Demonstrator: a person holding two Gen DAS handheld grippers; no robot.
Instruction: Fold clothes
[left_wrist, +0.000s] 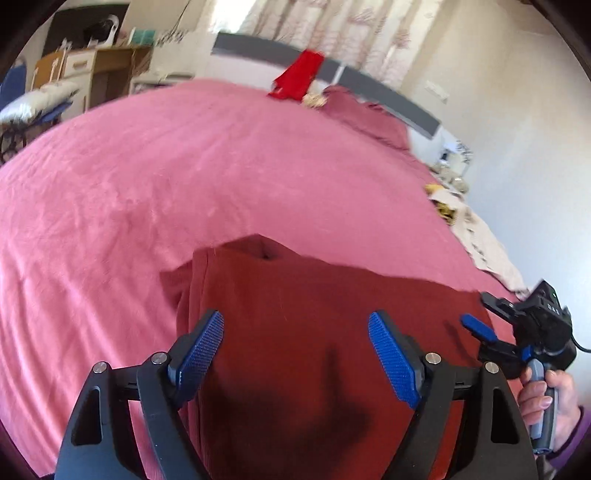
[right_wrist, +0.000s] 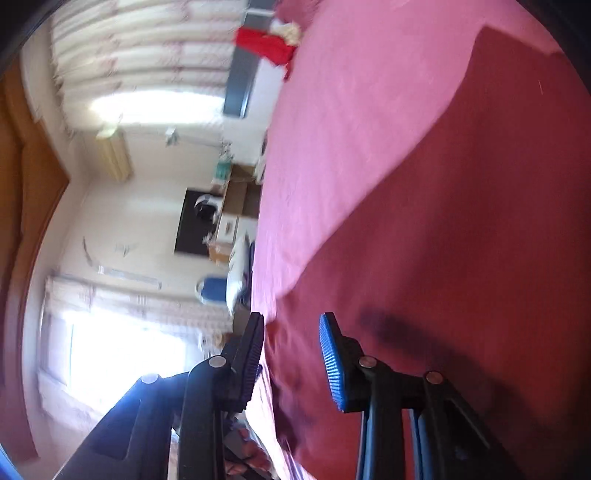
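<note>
A dark red garment (left_wrist: 303, 332) lies flat on the pink bedspread (left_wrist: 184, 177). My left gripper (left_wrist: 295, 350) hovers just above it, open and empty, its blue pads (left_wrist: 199, 350) wide apart. My right gripper (left_wrist: 484, 317) shows at the right of the left wrist view, held by a hand at the garment's right edge. In the right wrist view, rolled sideways, my right gripper (right_wrist: 291, 354) is open, its jaws on either side of the garment's (right_wrist: 461, 258) edge without closing on it.
A bright red cloth (left_wrist: 299, 75) and a mauve garment (left_wrist: 365, 114) lie at the bed's far end by the grey headboard (left_wrist: 388, 96). A beige patterned cloth (left_wrist: 476, 236) lies at the bed's right edge. A desk (left_wrist: 99, 70) stands at far left.
</note>
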